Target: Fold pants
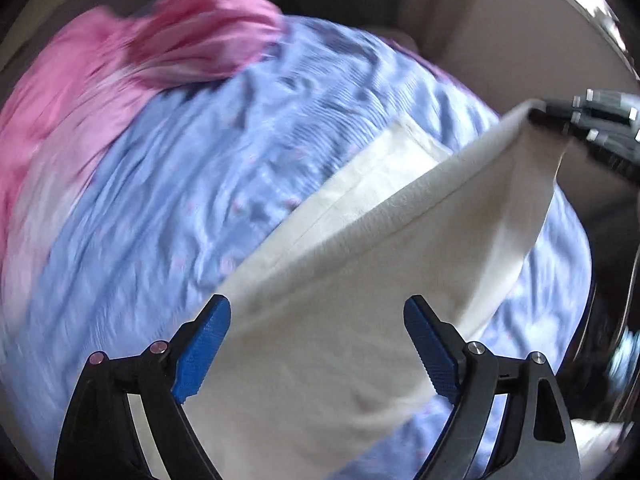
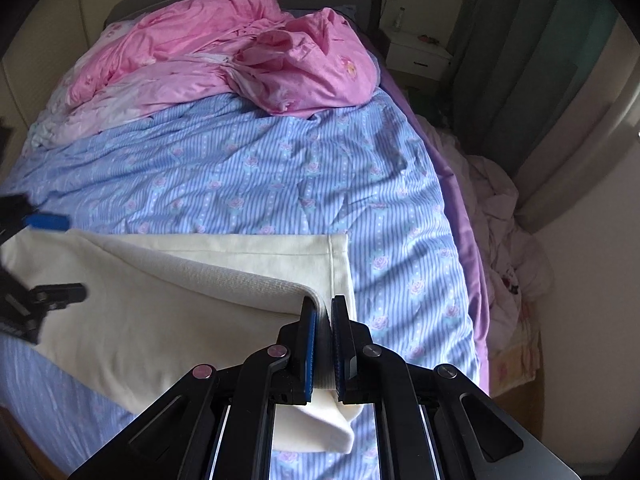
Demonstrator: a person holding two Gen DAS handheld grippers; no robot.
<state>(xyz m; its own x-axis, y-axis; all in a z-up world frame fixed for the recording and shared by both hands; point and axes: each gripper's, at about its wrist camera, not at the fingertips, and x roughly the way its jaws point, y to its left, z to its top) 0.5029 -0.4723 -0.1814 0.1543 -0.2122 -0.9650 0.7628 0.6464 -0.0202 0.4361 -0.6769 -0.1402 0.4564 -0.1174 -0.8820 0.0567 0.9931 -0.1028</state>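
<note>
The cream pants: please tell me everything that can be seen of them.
The cream pants are a pale, soft-looking garment with a ribbed band and a stitched hem. They lie folded over on the blue striped bedcover. The right claw is shut on the ribbed edge and holds that corner lifted. The left claw hovers open above the cloth, its blue pads not pressing on it. Much of the rest lies flat.

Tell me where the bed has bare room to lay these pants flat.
Free: the blue striped quilt between the cream pants and the pink duvet, and a strip right of the pants toward the purple sheet edge. Crowded: the head end under the duvet.
</note>
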